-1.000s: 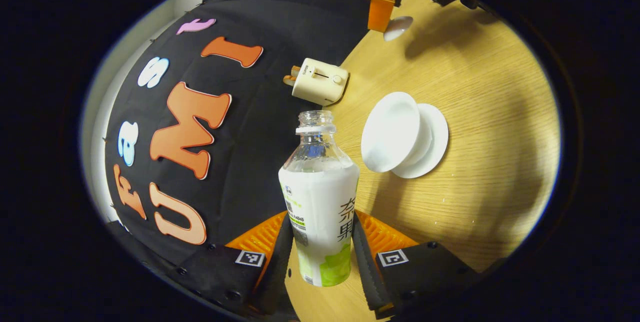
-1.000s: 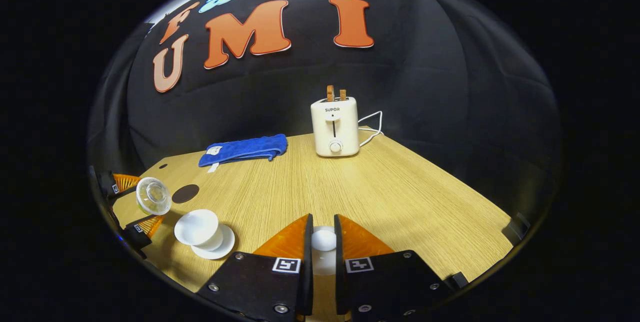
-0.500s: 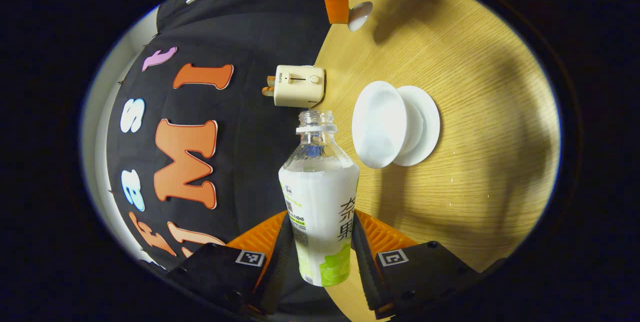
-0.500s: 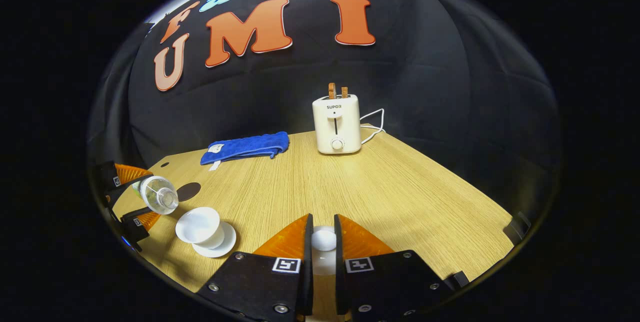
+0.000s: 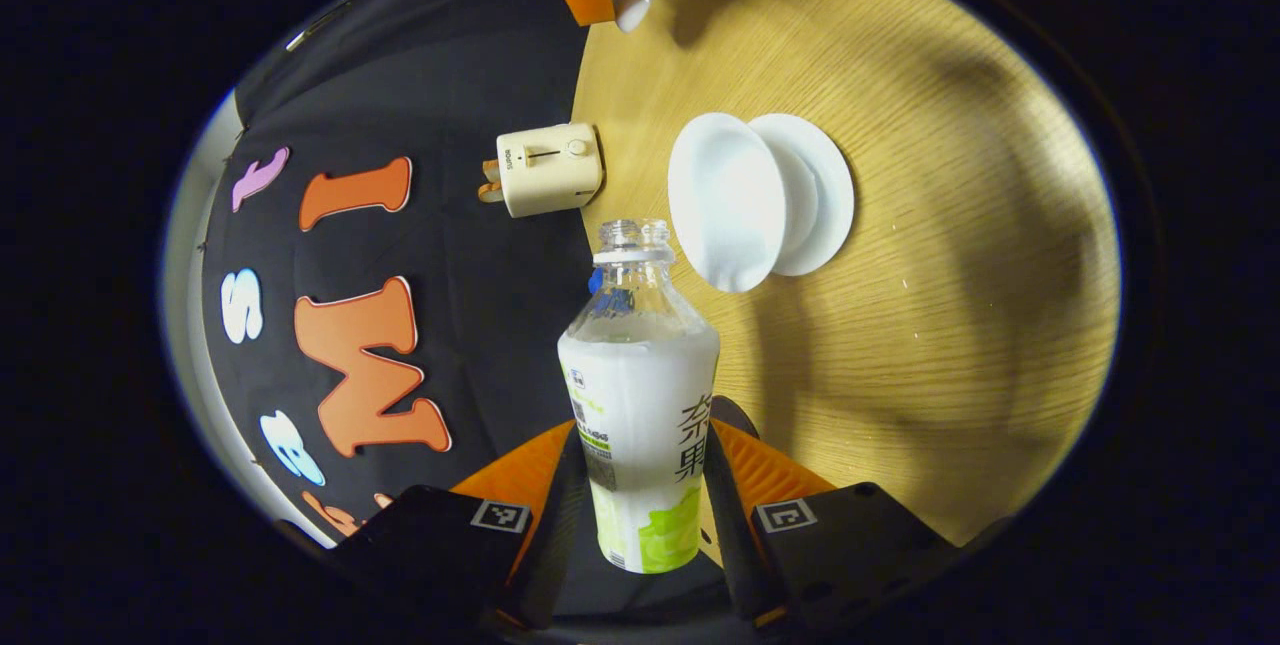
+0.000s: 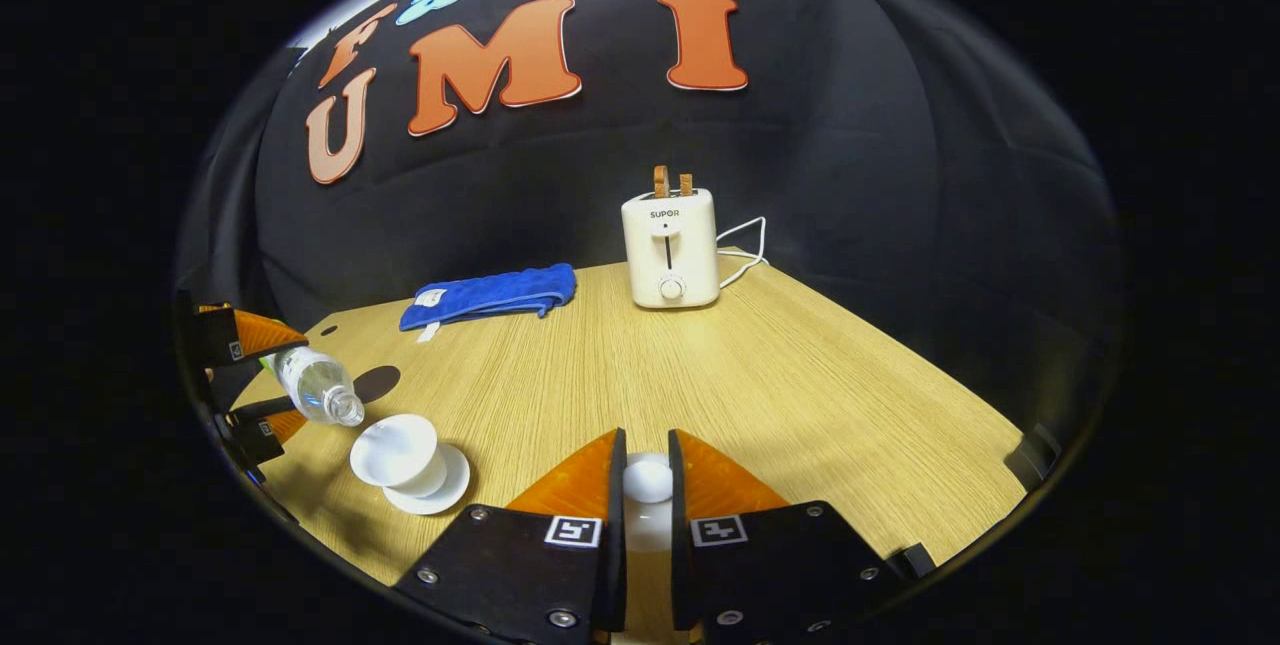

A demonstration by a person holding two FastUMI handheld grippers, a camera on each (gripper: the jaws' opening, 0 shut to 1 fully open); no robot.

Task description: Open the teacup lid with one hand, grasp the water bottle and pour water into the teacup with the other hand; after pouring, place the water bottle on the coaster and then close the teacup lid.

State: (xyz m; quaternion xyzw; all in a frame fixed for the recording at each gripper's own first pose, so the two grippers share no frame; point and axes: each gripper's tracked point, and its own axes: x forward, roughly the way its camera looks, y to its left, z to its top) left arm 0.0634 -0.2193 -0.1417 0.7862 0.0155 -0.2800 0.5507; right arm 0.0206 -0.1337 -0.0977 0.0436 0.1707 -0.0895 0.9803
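bottle point(image 5: 640, 395) tipped further, mouth down twd teacup point(image 5: 728, 200); l gripper point(image 5: 640, 510) clamps it, r gripper point(image 6: 647, 485) pinches lid point(image 6: 647, 481).

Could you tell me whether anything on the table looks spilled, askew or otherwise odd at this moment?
Nothing looks spilled. The clear plastic water bottle in the left tongs is tipped mouth-down toward the open white porcelain teacup, as pouring requires. The right tongs hold the white teacup lid aside.

Bright light from above makes the wooden table point(image 6: 760, 375) glow yellow, big soft dark shadows lie on it in the left gripper view, the pictures look sharp in the middle, and everything bends and gets darker near the round edges.
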